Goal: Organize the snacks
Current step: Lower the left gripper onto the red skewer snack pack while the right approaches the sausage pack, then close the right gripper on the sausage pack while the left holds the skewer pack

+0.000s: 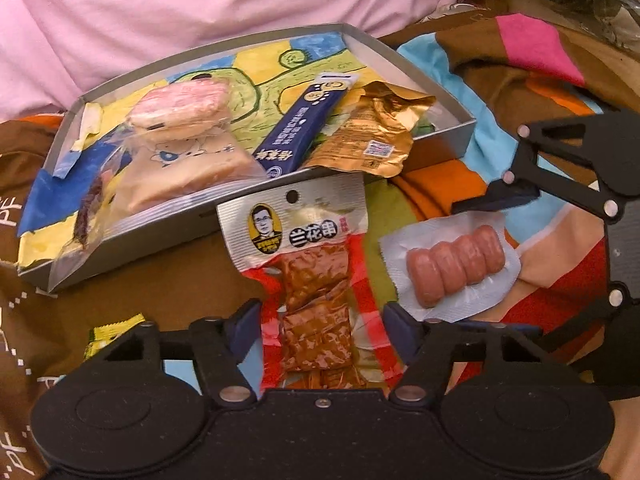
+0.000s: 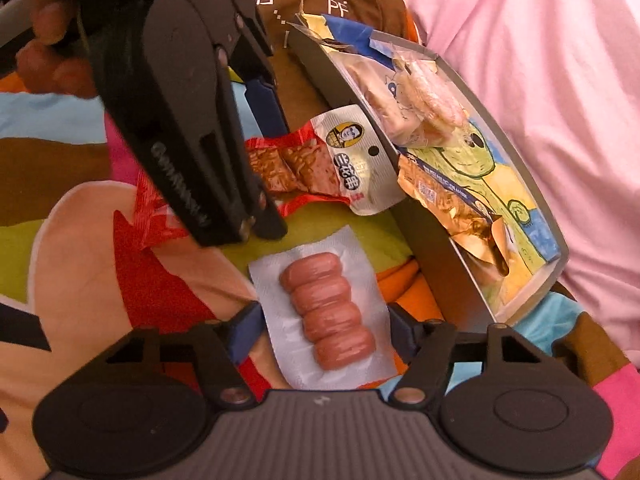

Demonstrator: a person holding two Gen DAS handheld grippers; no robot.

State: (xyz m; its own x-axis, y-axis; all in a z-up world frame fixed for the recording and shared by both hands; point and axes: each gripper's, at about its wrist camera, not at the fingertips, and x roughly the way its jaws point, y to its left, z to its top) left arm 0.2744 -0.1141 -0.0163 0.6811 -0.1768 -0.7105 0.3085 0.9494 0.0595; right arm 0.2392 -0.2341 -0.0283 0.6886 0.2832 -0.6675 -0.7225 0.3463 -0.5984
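Straddling crinkly tofu-skewer pack (image 1: 316, 280), left gripper (image 1: 320, 332), jaws apart, glossy film

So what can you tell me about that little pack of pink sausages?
The sausage pack is a small flat white pouch, plastic by its look, sealed around four stubby pink sausages side by side under clear film. It lies flat on the colourful cloth, outside the box. The right tool is open astride it, fingers at its edges; contact is unclear.
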